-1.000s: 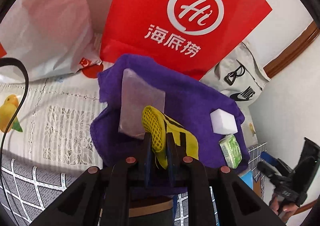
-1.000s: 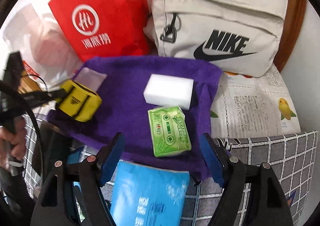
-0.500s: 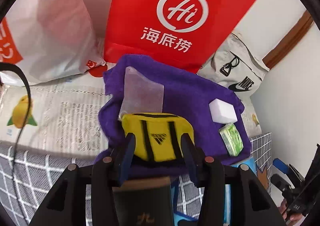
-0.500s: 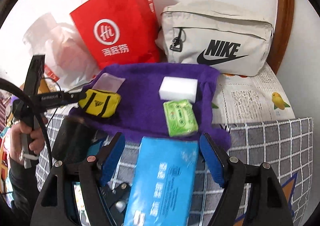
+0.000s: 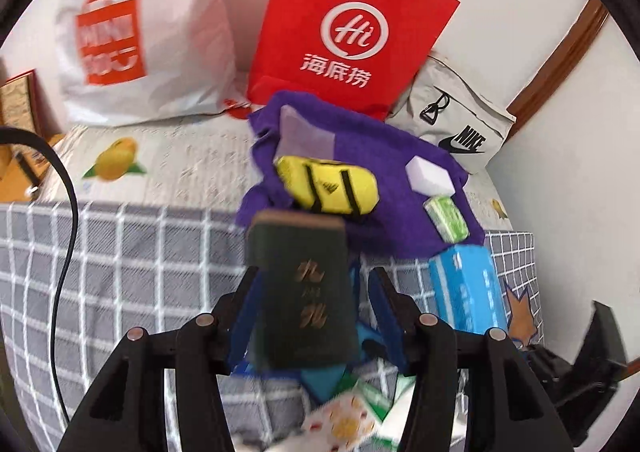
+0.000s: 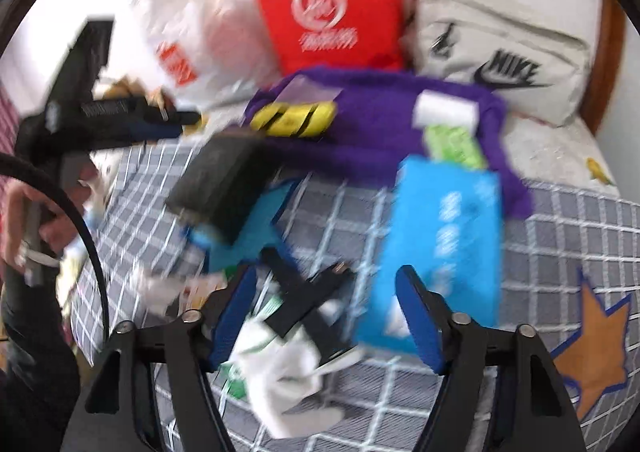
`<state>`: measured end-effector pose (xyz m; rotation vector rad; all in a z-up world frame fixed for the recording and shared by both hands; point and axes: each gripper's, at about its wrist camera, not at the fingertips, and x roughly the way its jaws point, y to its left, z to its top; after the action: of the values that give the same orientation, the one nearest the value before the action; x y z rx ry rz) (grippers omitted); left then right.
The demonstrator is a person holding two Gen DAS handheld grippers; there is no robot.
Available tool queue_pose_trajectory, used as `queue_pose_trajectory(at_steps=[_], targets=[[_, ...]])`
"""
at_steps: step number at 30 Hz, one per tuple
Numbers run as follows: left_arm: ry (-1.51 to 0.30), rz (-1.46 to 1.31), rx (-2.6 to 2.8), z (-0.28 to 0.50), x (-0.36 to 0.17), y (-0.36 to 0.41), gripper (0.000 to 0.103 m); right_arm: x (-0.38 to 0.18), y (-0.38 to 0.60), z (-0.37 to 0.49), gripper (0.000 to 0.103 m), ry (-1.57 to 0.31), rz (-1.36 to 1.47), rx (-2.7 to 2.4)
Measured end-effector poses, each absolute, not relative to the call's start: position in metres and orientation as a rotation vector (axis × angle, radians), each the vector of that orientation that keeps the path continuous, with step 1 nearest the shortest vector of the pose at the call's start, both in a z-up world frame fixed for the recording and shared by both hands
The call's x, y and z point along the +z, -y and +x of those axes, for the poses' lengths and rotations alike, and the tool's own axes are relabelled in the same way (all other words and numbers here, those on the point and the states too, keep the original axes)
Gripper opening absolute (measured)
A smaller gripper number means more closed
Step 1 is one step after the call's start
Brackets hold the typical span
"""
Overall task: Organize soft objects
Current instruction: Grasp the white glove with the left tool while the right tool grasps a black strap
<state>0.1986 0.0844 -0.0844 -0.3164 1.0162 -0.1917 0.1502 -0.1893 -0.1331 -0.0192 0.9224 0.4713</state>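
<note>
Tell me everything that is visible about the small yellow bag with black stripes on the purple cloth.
The yellow bag is a small, soft-looking pouch shaped like a duffel, with two black straps across it and a small black logo between them. It lies on its side on the purple cloth, free of both tongs. A pale translucent packet lies just behind it and seems to touch it; the dark green box covers its near edge in the left wrist view.

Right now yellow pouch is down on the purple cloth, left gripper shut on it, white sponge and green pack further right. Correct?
Not quite. The left gripper is open and clear of the yellow pouch, as the left wrist view shows. The rest holds: the pouch lies on the purple cloth, with the white sponge and green pack further right.
</note>
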Motion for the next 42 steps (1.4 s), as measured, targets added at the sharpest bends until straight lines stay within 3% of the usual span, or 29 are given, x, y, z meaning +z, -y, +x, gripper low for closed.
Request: queue_pose_trajectory(at_steps=[5,14,15,19,21,30,32,33,34,37,42], targets=[[-1.005,-0.352,-0.181,0.168,-0.091,-0.099,0.056,-0.164,0.160,0.147,0.051,-1.013,-0.050,0.463],[-1.043,-0.412,-0.186,0.135,-0.120,-0.108,0.056,-0.185,0.140,0.157,0.048,-1.052,-0.092,0.355],[-1.047,-0.420,-0.189,0.132,-0.122,-0.109,0.056,-0.186,0.137,0.157,0.034,-1.047,-0.104,0.350],[-1.046,-0.423,-0.201,0.122,-0.128,-0.108,0.056,-0.189,0.136,0.153,0.025,-1.039,-0.153,0.348],[-1.046,-0.421,-0.200,0.119,-0.130,-0.108,0.056,-0.181,0.143,0.147,0.007,-1.027,-0.138,0.359],[-1.054,-0.431,-0.226,0.107,-0.136,-0.108,0.056,-0.173,0.160,0.134,0.011,-1.048,-0.061,0.381],[-1.056,-0.438,-0.229,0.107,-0.137,-0.109,0.056,-0.172,0.157,0.138,0.037,-1.048,-0.047,0.395],[-1.057,-0.440,-0.229,0.107,-0.138,-0.109,0.056,-0.172,0.153,0.140,0.046,-1.040,-0.050,0.402],[-1.057,-0.440,-0.229,0.107,-0.137,-0.109,0.056,-0.172,0.149,0.142,0.048,-1.032,-0.067,0.394],[-1.051,-0.436,-0.230,0.106,-0.136,-0.110,0.056,-0.184,0.135,0.151,0.047,-1.044,-0.164,0.327],[-1.050,-0.438,-0.230,0.106,-0.136,-0.113,0.056,-0.195,0.139,0.156,0.032,-1.061,-0.124,0.351]])
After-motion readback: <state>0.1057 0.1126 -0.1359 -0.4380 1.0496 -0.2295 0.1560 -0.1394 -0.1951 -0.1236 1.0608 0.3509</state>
